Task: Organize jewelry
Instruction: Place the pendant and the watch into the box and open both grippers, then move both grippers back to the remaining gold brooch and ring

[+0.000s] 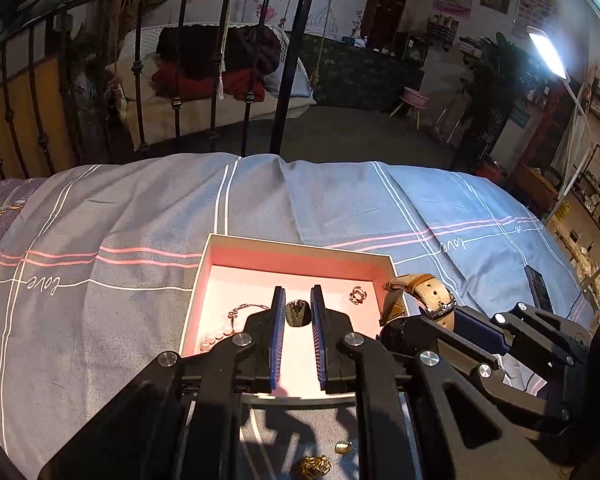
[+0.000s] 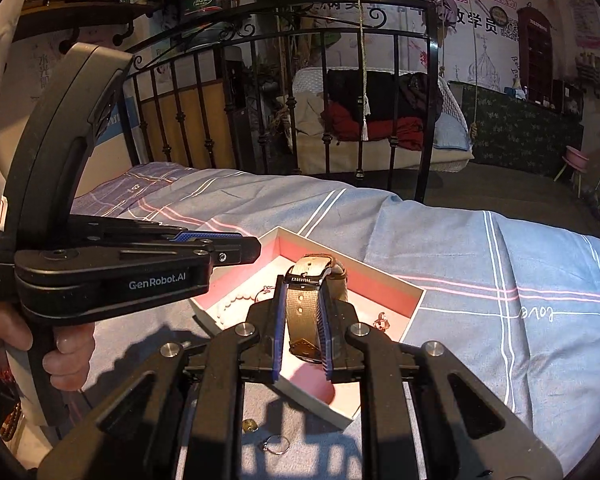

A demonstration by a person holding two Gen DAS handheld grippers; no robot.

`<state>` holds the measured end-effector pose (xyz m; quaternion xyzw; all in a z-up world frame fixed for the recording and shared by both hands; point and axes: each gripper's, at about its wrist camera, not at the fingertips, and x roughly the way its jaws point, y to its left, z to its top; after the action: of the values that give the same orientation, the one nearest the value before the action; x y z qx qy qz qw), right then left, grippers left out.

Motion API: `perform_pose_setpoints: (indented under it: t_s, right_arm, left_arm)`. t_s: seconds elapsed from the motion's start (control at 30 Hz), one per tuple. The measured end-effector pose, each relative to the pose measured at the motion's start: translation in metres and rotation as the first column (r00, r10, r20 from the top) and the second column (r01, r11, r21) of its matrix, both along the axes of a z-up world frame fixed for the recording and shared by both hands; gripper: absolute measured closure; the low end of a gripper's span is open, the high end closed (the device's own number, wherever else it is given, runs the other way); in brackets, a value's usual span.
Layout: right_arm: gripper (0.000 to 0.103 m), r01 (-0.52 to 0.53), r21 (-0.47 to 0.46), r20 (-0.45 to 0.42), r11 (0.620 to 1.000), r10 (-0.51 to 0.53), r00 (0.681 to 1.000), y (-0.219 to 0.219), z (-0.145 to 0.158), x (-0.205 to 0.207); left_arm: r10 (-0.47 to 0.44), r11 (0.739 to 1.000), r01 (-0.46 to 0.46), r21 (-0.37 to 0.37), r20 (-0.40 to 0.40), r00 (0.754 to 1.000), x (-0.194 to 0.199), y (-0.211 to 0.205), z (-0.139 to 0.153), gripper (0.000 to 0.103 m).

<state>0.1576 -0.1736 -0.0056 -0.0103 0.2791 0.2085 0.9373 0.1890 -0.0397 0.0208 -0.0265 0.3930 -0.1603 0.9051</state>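
Note:
A white box with a pink inside (image 1: pixel 260 258) lies on the blue bedspread; it also shows in the right wrist view (image 2: pixel 412 300). My left gripper (image 1: pixel 298 300) is over the box, shut on a dark ring (image 1: pixel 298 312). My right gripper (image 2: pixel 300 292) is shut on a tan-strapped watch (image 2: pixel 302 308) and holds it above the box's right side; the watch also shows in the left wrist view (image 1: pixel 420 286). In the box lie a pearl bracelet (image 1: pixel 220 334) and a small rose-gold ring (image 1: pixel 357 295).
On the bedspread in front of the box lie a gold ornament (image 1: pixel 315 467), a small gold piece (image 1: pixel 343 447) and a thin hoop ring (image 2: pixel 278 445). A black phone (image 1: pixel 538 288) lies to the right. A black iron bed frame (image 1: pixel 284 80) stands beyond the bed.

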Motion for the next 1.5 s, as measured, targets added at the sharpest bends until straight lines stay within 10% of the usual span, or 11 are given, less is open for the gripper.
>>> perform_pose_setpoints:
  t_s: [0.8, 0.87, 0.97, 1.23, 1.5]
  right_arm:
    - [0.088, 0.005, -0.081, -0.160, 0.997, -0.018, 0.987, 0.011, -0.044, 0.056]
    - [0.084, 0.015, -0.085, -0.163, 0.996, -0.029, 0.986, 0.009, -0.045, 0.054]
    - [0.039, 0.048, -0.085, -0.128, 0.995, -0.058, 0.990, 0.004, -0.040, 0.046]
    - [0.036, 0.070, -0.078, -0.043, 0.994, -0.074, 0.996, -0.015, -0.016, -0.007]
    - [0.032, 0.028, -0.113, -0.181, 0.993, -0.048, 0.982, -0.024, -0.066, -0.061]
  left_arm:
    - [0.045, 0.994, -0.032, 0.109, -0.118, 0.992, 0.049, -0.006, -0.052, 0.090]
    - [0.052, 0.992, -0.040, 0.123, -0.099, 0.994, 0.047, -0.006, -0.050, 0.073]
    - [0.072, 0.990, -0.065, 0.122, -0.053, 0.996, 0.038, -0.001, -0.038, 0.038]
    - [0.053, 0.996, -0.052, 0.073, -0.003, 0.999, -0.026, 0.014, -0.024, 0.027]
    - [0.000, 0.997, 0.007, 0.075, -0.101, 0.995, -0.091, 0.010, -0.073, 0.026]
